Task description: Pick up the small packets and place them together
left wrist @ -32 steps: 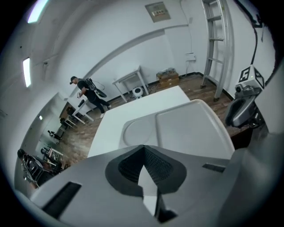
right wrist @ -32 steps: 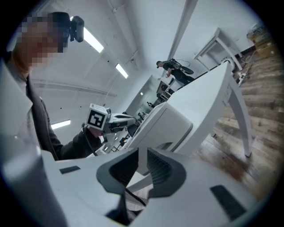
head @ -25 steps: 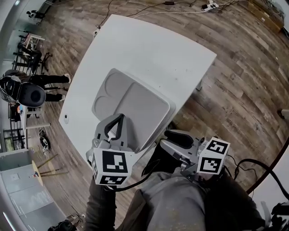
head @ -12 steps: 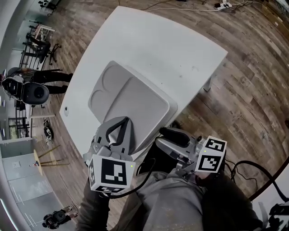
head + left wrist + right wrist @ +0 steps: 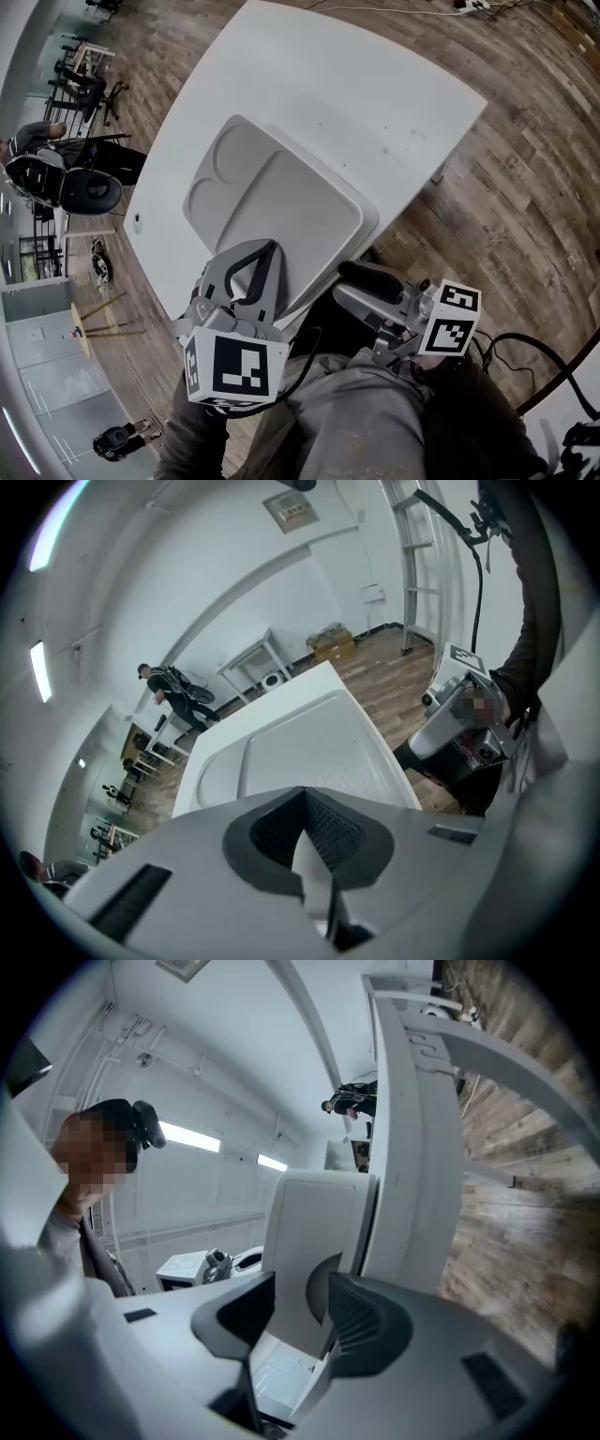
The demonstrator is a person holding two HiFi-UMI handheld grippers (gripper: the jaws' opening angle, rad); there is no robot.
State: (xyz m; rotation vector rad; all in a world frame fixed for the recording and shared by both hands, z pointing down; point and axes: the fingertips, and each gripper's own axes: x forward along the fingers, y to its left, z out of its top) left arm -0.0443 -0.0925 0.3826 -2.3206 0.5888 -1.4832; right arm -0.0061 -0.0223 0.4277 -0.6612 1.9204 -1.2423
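A grey tray (image 5: 281, 202) lies bare on the white table (image 5: 356, 84); no packet lies on either. My left gripper (image 5: 270, 248) hangs over the tray's near edge, shut. In the left gripper view its jaws (image 5: 305, 794) pinch a thin white strip (image 5: 314, 874), apparently a small packet seen edge-on. My right gripper (image 5: 361, 289) is off the table, low beside its near edge, tilted upward. A flat white packet (image 5: 314, 1232) with a printed label stands between its pads, which touch both its sides. These jaws (image 5: 302, 1279) widened a little within the last second.
Wooden floor (image 5: 525, 187) surrounds the table. People (image 5: 56, 173) and dark gear stand far left. A cable and power strip (image 5: 464, 5) lie beyond the table's far side. The holder's lap (image 5: 356, 412) fills the bottom, and the table's edge (image 5: 412, 1147) rises close to the right gripper.
The left gripper has crept slightly further over the tray's near edge and lower. The right gripper has rolled a little in place beside the table.
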